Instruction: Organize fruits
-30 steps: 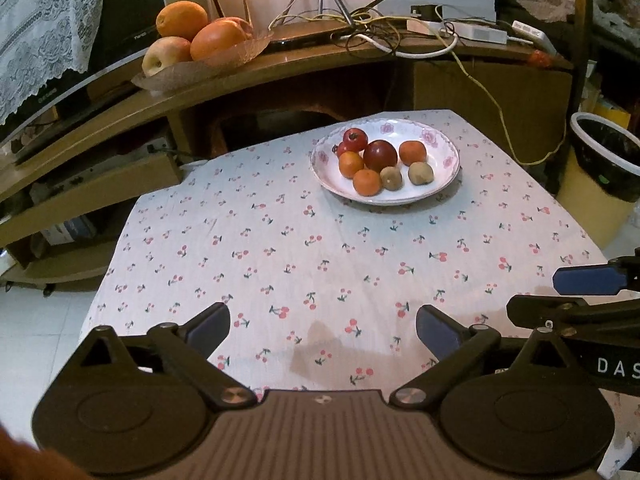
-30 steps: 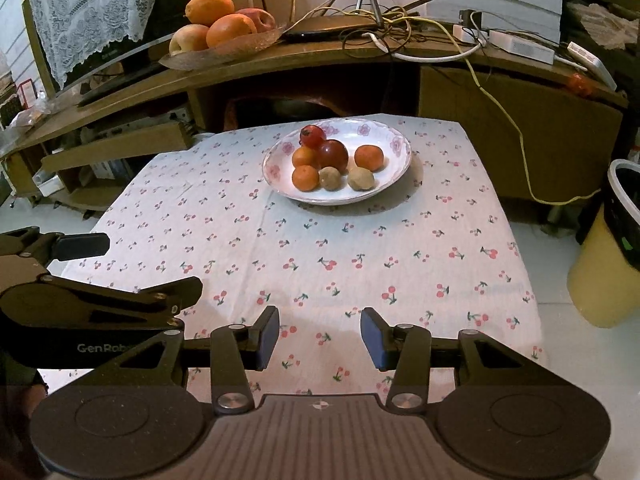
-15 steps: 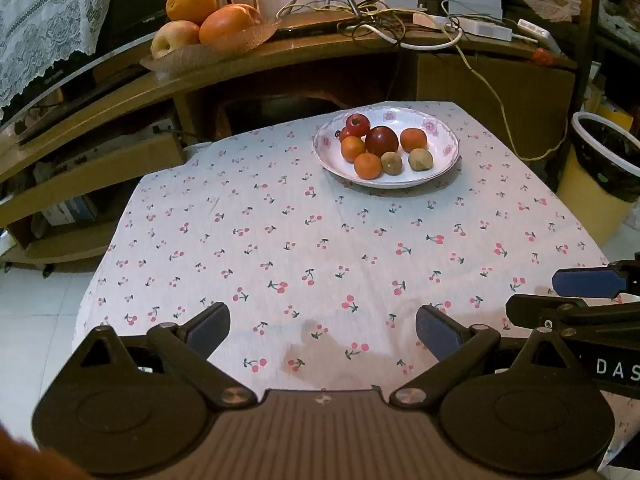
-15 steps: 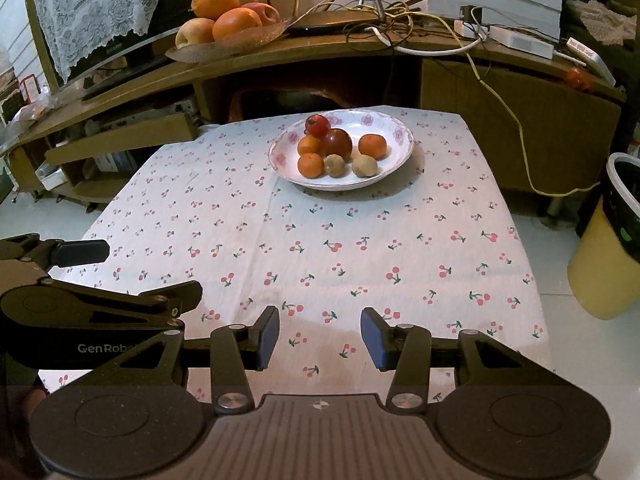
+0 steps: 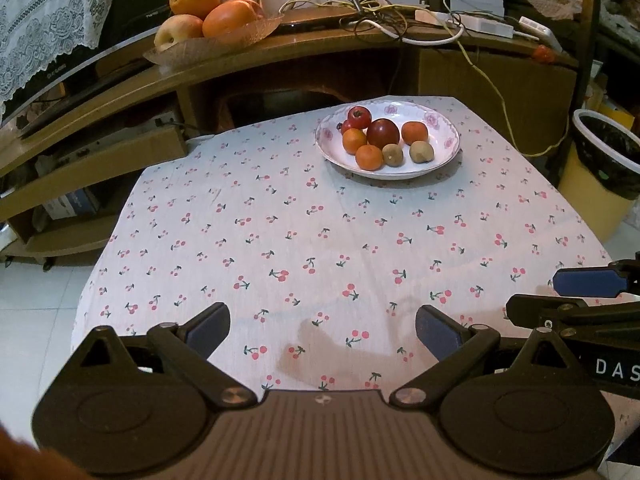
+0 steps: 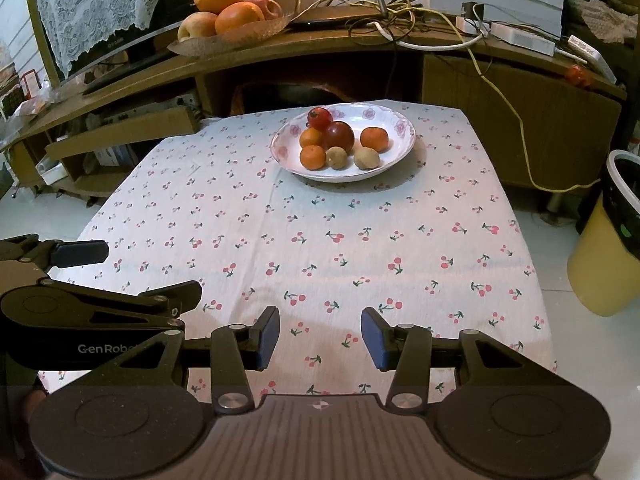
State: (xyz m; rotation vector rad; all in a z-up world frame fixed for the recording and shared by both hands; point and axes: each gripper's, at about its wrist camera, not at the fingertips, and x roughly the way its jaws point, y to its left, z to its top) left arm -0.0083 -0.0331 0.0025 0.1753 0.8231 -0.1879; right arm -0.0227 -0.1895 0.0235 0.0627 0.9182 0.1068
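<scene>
All the small fruits are seen together in the white plate at the far end of the counter. No fruit is seen on the cloth around the plate. The left gripper and the right gripper are held low, well apart from the plate, with jaws spread wide and nothing held. Bigger fruits sit in a dish on the shelf behind the plate. This fits a finished job, or fruits yet to be sorted.

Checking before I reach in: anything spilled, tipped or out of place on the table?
Nothing stands out. The plate sits level on the tablecloth with every fruit inside it, and none has rolled off. Both the left gripper and the right gripper are open and empty.
</scene>
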